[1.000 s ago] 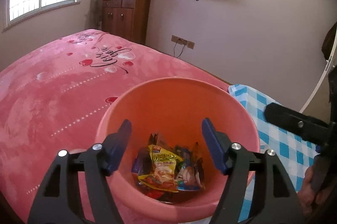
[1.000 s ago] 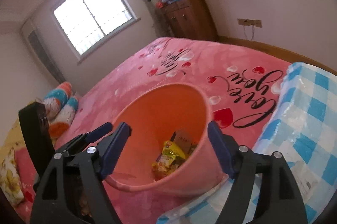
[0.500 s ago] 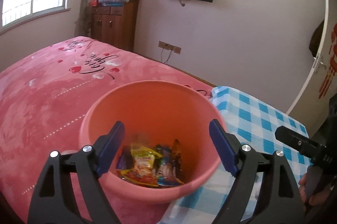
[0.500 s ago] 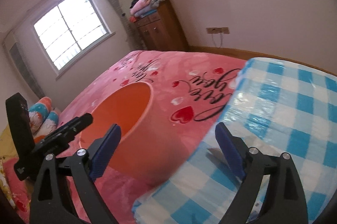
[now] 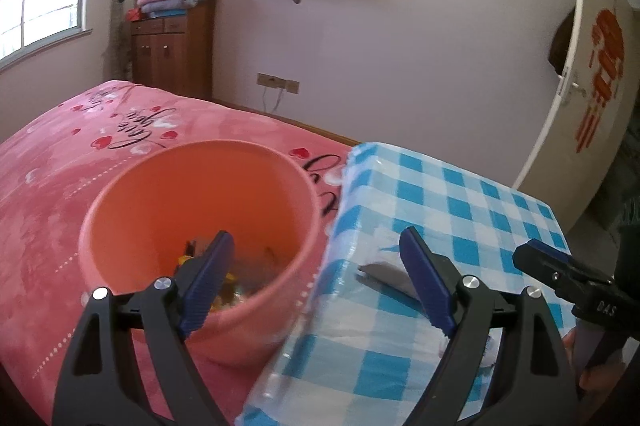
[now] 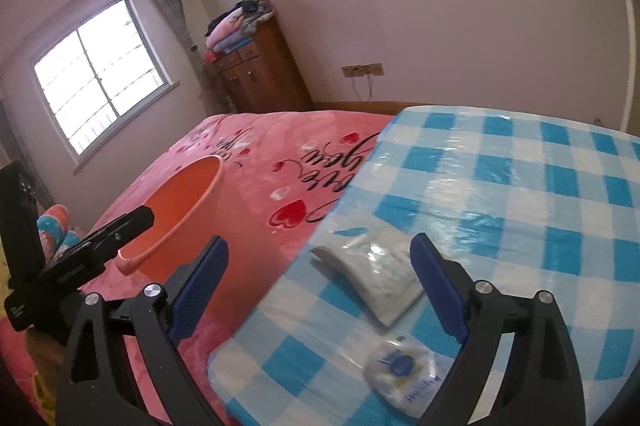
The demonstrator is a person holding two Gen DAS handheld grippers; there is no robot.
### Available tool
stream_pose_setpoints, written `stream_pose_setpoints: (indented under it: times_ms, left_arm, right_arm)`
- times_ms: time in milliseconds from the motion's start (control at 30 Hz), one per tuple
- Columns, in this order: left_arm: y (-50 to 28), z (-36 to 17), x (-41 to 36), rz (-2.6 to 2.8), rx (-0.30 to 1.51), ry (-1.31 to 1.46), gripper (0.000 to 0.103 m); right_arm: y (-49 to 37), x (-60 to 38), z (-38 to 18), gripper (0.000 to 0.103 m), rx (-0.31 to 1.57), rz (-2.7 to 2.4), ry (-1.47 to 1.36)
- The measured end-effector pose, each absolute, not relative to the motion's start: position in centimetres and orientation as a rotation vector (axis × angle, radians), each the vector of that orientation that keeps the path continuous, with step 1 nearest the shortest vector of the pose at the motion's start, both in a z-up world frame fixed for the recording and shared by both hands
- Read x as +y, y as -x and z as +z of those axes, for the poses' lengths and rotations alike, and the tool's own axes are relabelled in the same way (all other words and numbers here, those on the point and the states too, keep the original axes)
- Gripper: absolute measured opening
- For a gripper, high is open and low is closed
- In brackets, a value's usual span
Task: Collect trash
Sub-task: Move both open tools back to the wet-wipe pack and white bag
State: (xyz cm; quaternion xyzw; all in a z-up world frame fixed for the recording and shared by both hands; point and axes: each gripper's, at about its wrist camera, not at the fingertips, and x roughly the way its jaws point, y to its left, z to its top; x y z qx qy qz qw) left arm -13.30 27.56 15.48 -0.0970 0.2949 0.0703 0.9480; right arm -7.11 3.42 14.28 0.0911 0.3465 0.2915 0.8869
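Bed point(image 5: 52, 178): soft pink cover under the bucket, likely to let it tip if nudged.
Table point(image 6: 520, 186): glossy checked cloth, packets apt to slide.
Bucket point(image 5: 200, 210): beside table edge, wrappers inside.
Packets: flat white packet point(image 6: 372, 266), round wrapper point(image 6: 400, 370), thin, easily missed.
Left gripper point(image 5: 316, 274): opening, empty.
Right gripper point(image 6: 320, 286): wide, empty.

A bed point(image 5: 60, 178) covered by a pink heart-printed blanket point(image 6: 256, 146) is seen, with an orange bucket point(image 5: 200, 194) stood on it. Just beside the bucket, a blue-and-white checked cloth point(image 6: 520, 186) is spread, on which a flat clear-wrapped packet point(image 6: 376, 270) and a round white packet point(image 6: 402, 372) are laid
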Motion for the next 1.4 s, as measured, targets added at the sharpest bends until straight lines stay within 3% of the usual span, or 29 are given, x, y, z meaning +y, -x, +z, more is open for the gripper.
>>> stream_pose_setpoints:
  times_ms: [967, 1400]
  left_arm:
    - [11.9, 11.8, 18.2, -0.002, 0.731, 0.107, 0.086]
    - [9.4, 8.6, 16.3, -0.03, 0.831, 0.125, 0.086]
  right_arm:
    - [9.5, -6.8, 11.8, 0.092, 0.702, 0.434, -0.219]
    - [9.5, -5.6, 6.2, 0.092, 0.833, 0.516, -0.127]
